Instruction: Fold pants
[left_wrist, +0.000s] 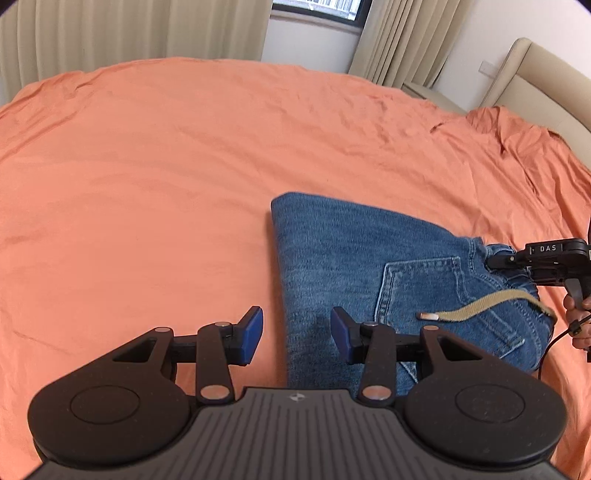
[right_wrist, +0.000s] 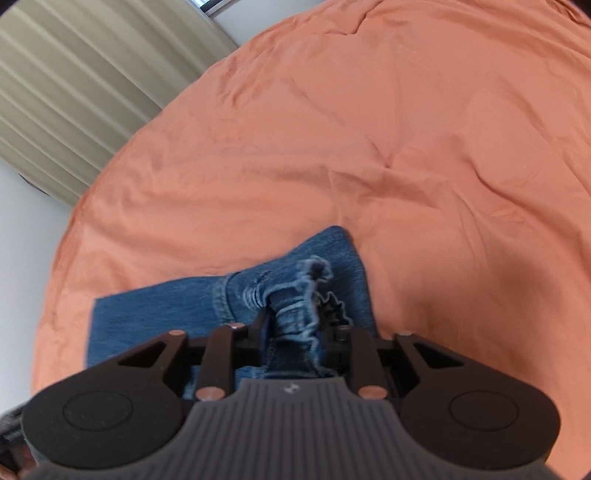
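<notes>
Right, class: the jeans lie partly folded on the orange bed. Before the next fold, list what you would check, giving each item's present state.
1. Right hand-held gripper shut on the jeans: ok, frayed denim is pinched between its fingers.
2. Left hand-held gripper has a hold: not ok, open and empty over the jeans' left edge.
3. Folded edge lies straight: ok in the left wrist view.
4. Tan strap tucked away: not ok, it lies loose across the denim.
5. Orange sheet smooth beyond the jeans: ok, light wrinkles only.
</notes>
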